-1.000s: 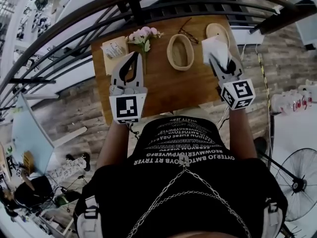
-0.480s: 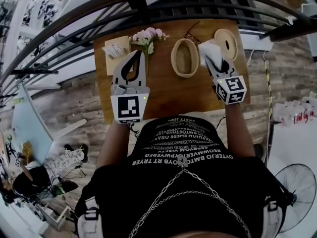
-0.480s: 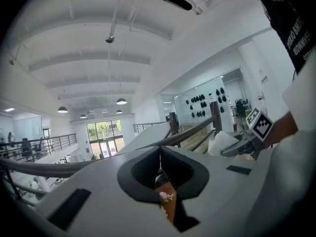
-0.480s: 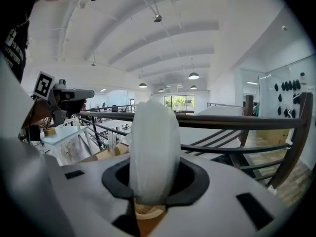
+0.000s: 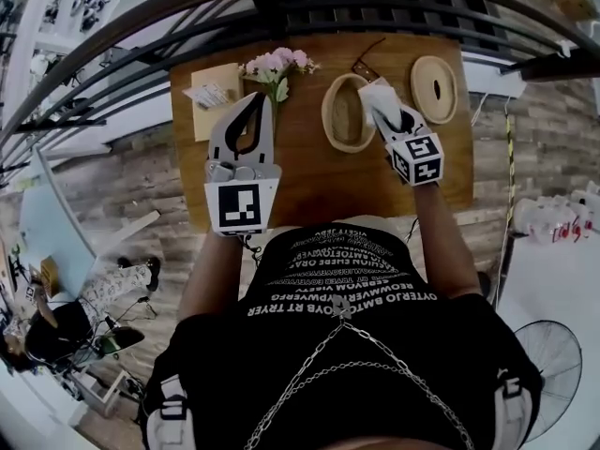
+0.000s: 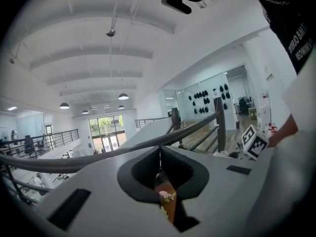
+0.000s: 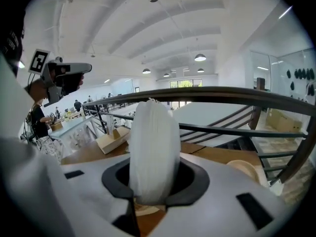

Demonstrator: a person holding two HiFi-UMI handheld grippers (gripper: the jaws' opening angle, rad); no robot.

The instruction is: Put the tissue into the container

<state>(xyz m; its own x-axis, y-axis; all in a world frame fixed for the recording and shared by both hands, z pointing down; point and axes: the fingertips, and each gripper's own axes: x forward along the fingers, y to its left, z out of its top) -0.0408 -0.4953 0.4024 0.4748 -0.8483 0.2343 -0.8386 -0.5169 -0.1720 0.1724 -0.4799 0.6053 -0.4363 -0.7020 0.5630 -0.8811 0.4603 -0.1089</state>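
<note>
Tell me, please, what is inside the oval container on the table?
The oval container shows only its bare bottom. The tissue, clamped in the right gripper, hangs over its right rim and hides that part of the inside.

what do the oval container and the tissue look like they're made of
Oval container: probably pale wood or bamboo, matte, with an even tan wall and a lighter rim; a fine weave cannot be ruled out. Tissue: soft white paper, matte, with fine lengthwise creases where it is pinched.
</note>
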